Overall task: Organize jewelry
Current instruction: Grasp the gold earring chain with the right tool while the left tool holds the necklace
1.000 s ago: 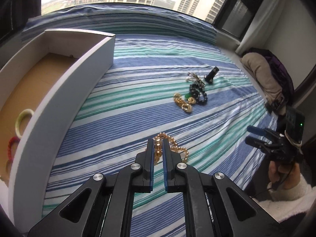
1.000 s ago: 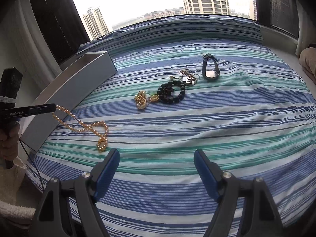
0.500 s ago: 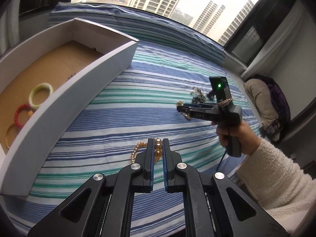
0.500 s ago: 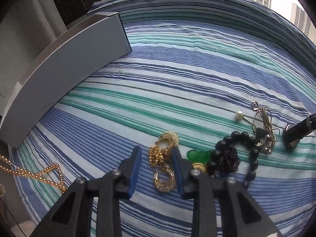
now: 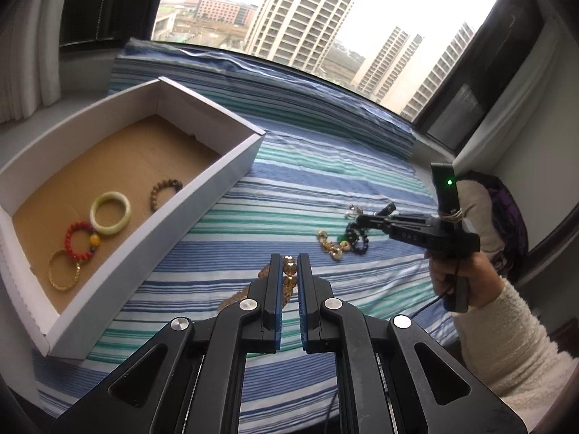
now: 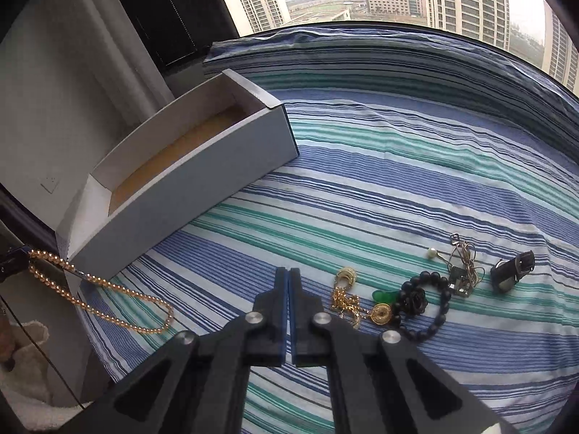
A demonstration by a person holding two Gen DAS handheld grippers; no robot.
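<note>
Left tongs (image 5: 289,264) pinch a gold bead necklace (image 6: 108,289) off the bed (image 6: 398,181), bound next for the box (image 5: 202,188); right tongs (image 6: 288,278) hover clamped together, empty.

Striped bedspread (image 5: 325,166) under wide window (image 5: 325,11), grey daylight, high-rise towers (image 5: 300,11) outside.

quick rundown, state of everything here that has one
left tool: shut on gold bead necklace
gold bead necklace: one end lifted, the rest trailing on the bedspread
right tool: shut, nothing visibly between its fingers
white box: open, four bracelets lying flat inside
black bead bracelet: loose on the bedspread
watch: on its side
</note>
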